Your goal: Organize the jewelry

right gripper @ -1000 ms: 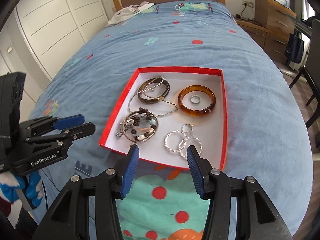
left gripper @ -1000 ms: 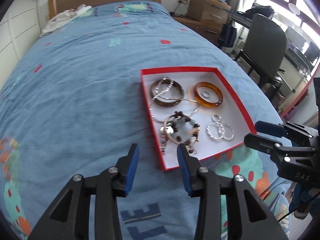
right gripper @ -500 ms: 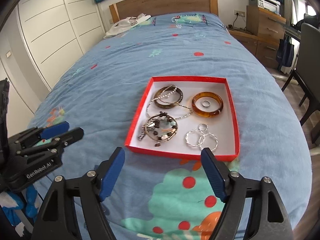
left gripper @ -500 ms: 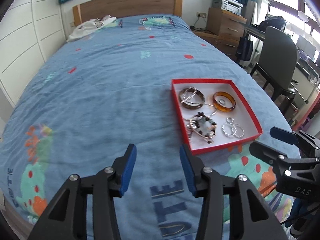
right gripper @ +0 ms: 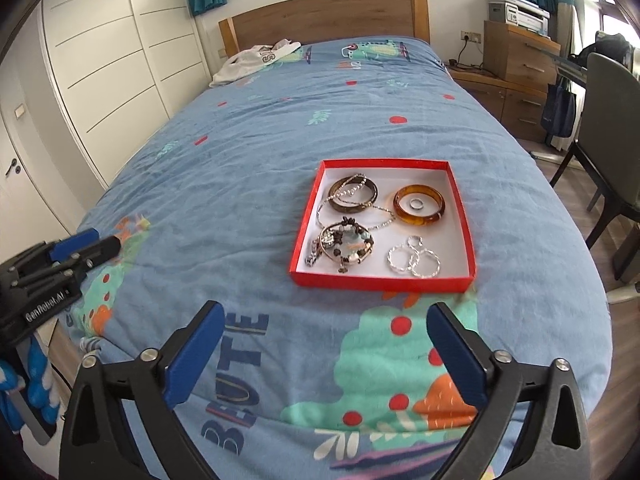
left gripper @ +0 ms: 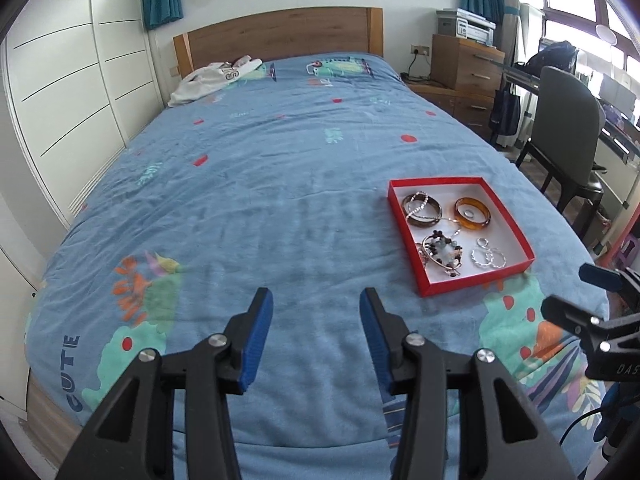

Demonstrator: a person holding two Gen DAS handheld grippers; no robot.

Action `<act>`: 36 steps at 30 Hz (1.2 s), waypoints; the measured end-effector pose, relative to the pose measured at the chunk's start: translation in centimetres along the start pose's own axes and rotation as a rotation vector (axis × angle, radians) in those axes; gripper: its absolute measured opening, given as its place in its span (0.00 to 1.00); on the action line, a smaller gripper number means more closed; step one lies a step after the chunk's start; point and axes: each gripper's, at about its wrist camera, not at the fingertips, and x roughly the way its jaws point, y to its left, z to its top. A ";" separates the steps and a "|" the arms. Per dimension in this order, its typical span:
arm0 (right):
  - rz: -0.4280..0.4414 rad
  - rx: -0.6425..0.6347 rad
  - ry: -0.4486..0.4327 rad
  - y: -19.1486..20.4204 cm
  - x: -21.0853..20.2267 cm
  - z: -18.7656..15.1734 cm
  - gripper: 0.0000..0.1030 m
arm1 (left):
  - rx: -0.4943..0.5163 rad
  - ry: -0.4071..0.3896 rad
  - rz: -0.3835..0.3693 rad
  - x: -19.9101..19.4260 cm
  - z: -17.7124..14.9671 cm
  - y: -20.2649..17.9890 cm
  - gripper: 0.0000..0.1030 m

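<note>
The red jewelry box [right gripper: 383,282] is sitting open on the blue bedspread [right gripper: 260,152], toward the foot of the bed and off to the right side in the left wrist view [left gripper: 476,282]. Inside, at the far left, a dark brown bangle [right gripper: 353,195] is lying with a silver beaded strand draped across it. Next to it on the right, an amber bangle [right gripper: 419,204] is resting flat with a small silver ring [right gripper: 417,202] lying inside its circle. Nearer the front wall, a beaded charm bracelet [right gripper: 347,242] is sprawling on the left, and a cluster of silver hoops [right gripper: 414,260] is lying touching one another on the right. A thin silver chain [right gripper: 380,222] is running between the bangles and the bracelet.

The right gripper [right gripper: 324,344] is hovering over the foot of the bed, well short of the box, its blue pads [right gripper: 456,356] spread wide apart and holding nothing. The left gripper [left gripper: 316,336] is hanging over bare bedspread to the left of the box, its jaws also parted, though less widely, and empty.

Further out, a white garment [right gripper: 256,58] is lying crumpled by the wooden headboard [right gripper: 324,14]. White wardrobe doors [right gripper: 120,60] are lining the left wall, and a grey chair [left gripper: 568,128] is standing beside the bed on the right.
</note>
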 end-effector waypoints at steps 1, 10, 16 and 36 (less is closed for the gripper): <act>-0.011 -0.005 0.003 0.1 -0.2 -0.2 0.99 | -0.005 -0.003 -0.003 -0.3 -0.1 0.2 0.42; -0.046 -0.009 -0.007 0.5 -1.4 -0.8 0.99 | -0.030 0.018 -0.023 -0.1 -0.6 0.7 0.42; -0.057 -0.004 -0.017 0.5 -1.5 -0.8 0.99 | -0.016 -0.002 -0.018 -0.2 -0.6 0.4 0.42; -0.058 -0.004 -0.034 0.0 -1.1 -0.8 0.99 | -0.006 0.003 -0.012 0.1 -1.1 0.0 0.42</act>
